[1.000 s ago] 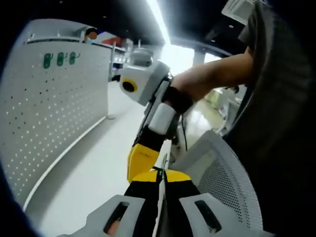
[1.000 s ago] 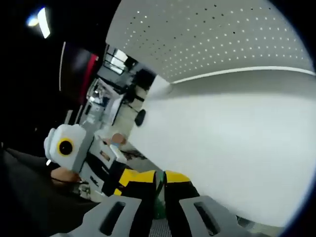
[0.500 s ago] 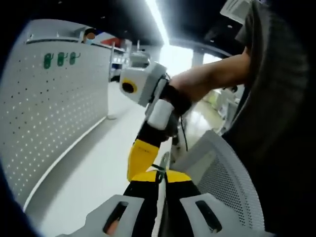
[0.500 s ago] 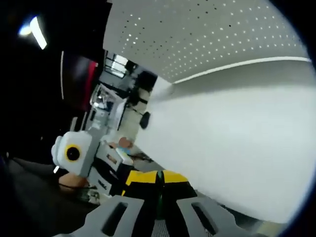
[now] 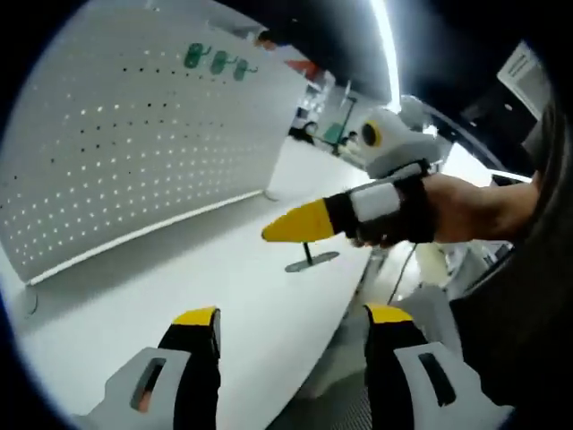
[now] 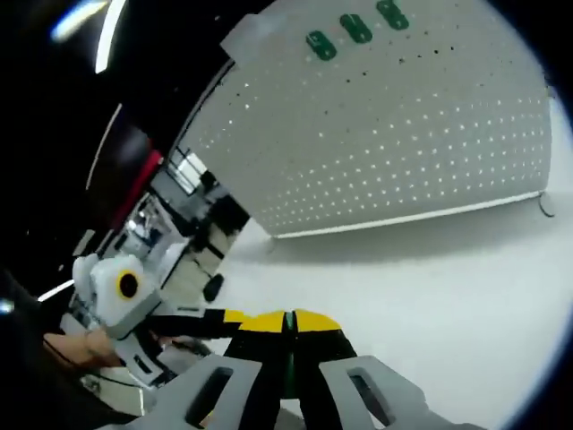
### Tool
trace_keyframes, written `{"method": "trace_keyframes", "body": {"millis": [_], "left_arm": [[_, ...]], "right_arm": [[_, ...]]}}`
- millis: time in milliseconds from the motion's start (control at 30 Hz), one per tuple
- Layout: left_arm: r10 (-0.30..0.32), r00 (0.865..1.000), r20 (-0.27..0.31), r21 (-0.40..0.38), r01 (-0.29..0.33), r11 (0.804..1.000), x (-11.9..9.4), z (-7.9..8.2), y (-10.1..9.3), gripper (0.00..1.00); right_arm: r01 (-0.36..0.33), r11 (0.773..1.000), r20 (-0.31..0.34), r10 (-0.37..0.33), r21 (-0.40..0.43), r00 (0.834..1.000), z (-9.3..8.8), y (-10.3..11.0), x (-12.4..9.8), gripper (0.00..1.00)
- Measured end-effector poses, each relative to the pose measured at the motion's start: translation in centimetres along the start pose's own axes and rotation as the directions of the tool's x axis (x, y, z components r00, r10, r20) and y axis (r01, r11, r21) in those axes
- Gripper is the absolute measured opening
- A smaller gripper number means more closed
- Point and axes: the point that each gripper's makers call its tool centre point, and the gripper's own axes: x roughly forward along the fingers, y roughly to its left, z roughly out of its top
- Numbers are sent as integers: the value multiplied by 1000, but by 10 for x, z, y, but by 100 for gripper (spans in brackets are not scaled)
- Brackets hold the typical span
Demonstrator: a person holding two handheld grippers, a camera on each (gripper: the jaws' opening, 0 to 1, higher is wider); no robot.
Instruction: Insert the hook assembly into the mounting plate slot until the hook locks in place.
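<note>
Yellow-tipped jaws of the left gripper (image 5: 291, 327) stand spread wide and empty over the white table (image 5: 179, 278) in the left gripper view, with the right gripper (image 5: 300, 226) ahead. The right gripper view shows its jaws pinching a thin green hook piece (image 6: 286, 358); the white perforated mounting plate (image 6: 403, 134) carries three green hooks (image 6: 355, 29).
</note>
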Motion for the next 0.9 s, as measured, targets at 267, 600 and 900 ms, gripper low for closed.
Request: {"method": "trace_keyframes", "body": {"millis": [267, 600, 900], "left_arm": [[82, 995, 56, -68, -78, 995, 0, 13, 9, 77], [128, 986, 107, -88, -119, 989, -2, 32, 5, 75], [142, 981, 130, -42, -138, 990, -1, 43, -1, 64]], "right_arm": [[99, 990, 176, -81, -98, 981, 29, 3, -8, 0], [91, 989, 232, -63, -113, 971, 31, 24, -4, 0], [84, 987, 254, -46, -138, 966, 30, 34, -4, 0]]}}
